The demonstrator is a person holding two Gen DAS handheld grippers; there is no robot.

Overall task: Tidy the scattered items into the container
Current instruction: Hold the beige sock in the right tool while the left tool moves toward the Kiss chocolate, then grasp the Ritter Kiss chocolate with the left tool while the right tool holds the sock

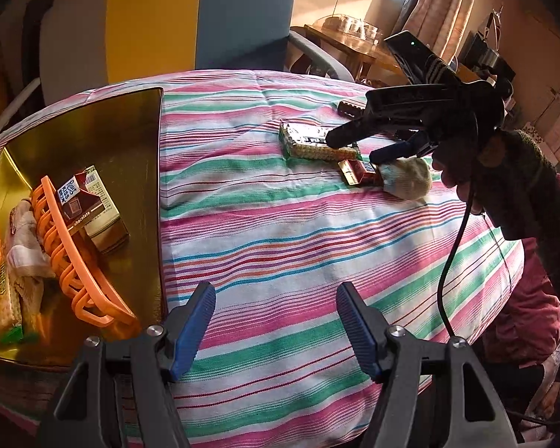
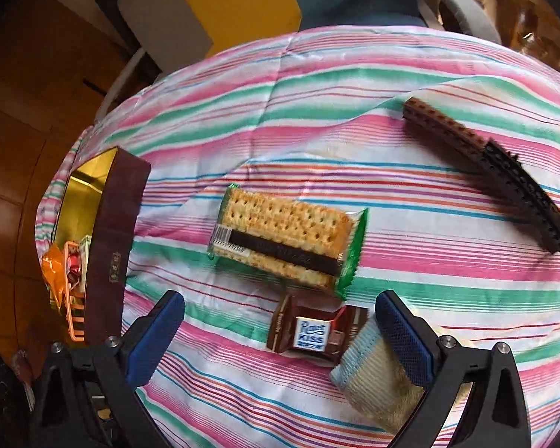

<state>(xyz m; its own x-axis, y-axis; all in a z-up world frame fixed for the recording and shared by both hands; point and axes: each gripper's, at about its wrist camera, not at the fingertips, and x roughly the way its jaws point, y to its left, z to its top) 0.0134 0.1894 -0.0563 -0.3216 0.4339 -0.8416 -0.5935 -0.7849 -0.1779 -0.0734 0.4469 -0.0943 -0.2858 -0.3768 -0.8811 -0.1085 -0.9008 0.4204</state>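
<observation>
Cracker packet (image 2: 285,244), clear wrap with green ends and a dark band, lies flat mid-counter (image 2: 317,86) on the striped cloth. Just beside it: a brown Ritter Kiss chocolate (image 2: 313,332), touching a cream sock (image 2: 373,377) with a pale-blue cuff. Right gripper (image 2: 280,339) hovers low over these with jaws wide, holding nothing; one blue pad meets the sock. Left gripper (image 1: 276,326) is likewise spread and empty, beside the gold-lined container (image 1: 138,149) holding an orange rack (image 1: 71,254) and snacks. A dark comb (image 2: 492,175) lies well apart.
</observation>
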